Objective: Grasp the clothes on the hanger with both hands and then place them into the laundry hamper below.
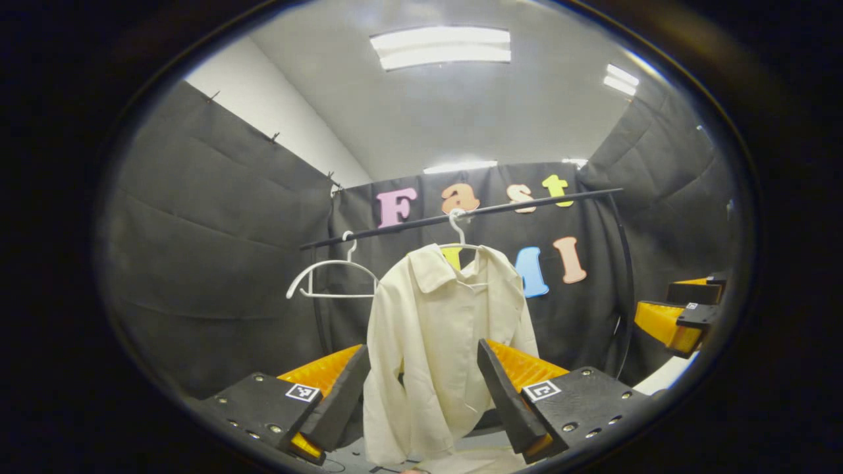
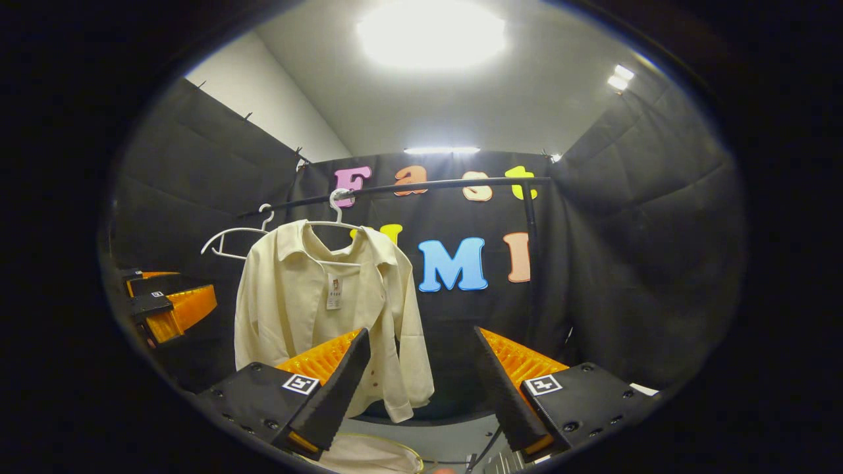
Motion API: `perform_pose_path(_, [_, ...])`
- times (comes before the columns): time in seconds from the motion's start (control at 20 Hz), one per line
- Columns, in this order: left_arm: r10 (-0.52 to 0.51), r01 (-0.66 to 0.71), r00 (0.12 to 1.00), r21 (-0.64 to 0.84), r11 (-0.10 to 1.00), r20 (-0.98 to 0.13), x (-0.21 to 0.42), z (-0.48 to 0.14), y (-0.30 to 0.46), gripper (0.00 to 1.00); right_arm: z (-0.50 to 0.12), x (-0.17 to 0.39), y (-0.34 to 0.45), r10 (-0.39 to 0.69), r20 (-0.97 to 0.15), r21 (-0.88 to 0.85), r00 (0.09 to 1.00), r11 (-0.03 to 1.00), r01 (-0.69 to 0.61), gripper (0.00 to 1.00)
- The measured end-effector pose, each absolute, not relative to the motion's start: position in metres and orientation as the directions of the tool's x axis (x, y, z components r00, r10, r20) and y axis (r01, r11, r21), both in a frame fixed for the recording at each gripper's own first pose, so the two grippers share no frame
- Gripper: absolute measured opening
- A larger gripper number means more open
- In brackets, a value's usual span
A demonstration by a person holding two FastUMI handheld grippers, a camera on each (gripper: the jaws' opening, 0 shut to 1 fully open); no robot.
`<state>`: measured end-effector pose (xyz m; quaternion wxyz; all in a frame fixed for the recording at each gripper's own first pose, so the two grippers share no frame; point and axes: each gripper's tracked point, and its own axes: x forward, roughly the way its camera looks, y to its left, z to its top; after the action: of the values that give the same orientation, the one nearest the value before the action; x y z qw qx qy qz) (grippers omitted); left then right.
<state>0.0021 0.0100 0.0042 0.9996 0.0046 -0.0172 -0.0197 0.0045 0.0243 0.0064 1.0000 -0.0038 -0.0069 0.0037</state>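
Observation:
A cream shirt (image 1: 435,322) hangs on a white hanger (image 1: 459,234) from a black rail (image 1: 527,203). In the left gripper view my left gripper (image 1: 421,343) is open, and the shirt's lower half shows between its spread fingers, which do not press it. My right gripper (image 1: 681,306) appears open at the right edge. In the right gripper view the shirt (image 2: 309,303) hangs left of centre, and my right gripper (image 2: 421,331) is open, its left finger overlapping the shirt's hem. The left gripper (image 2: 164,293) shows at the left edge. The hamper's rim (image 2: 388,449) peeks in below.
An empty white hanger (image 1: 329,276) hangs on the rail left of the shirt, also the empty hanger (image 2: 230,238) in the right gripper view. A black upright post (image 2: 529,250) carries the rail's right end. Black cloth walls close in on three sides.

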Motion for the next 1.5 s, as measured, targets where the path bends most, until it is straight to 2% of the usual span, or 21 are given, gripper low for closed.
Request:
perform_pose_path(0.7, [-0.086,0.087,0.994,-0.011,0.996,0.068,0.034,0.008,-0.008,0.95,0.02,0.041,0.057,0.062,0.054,-0.006,0.997,0.998,-0.062,0.97])
perform_pose_path(1.5, [0.02,-0.022,0.999,0.037,0.999,0.049,0.132,-0.005,-0.053,0.95,0.011,0.162,0.075,0.273,0.046,0.043,0.961,0.96,-0.275,0.98])
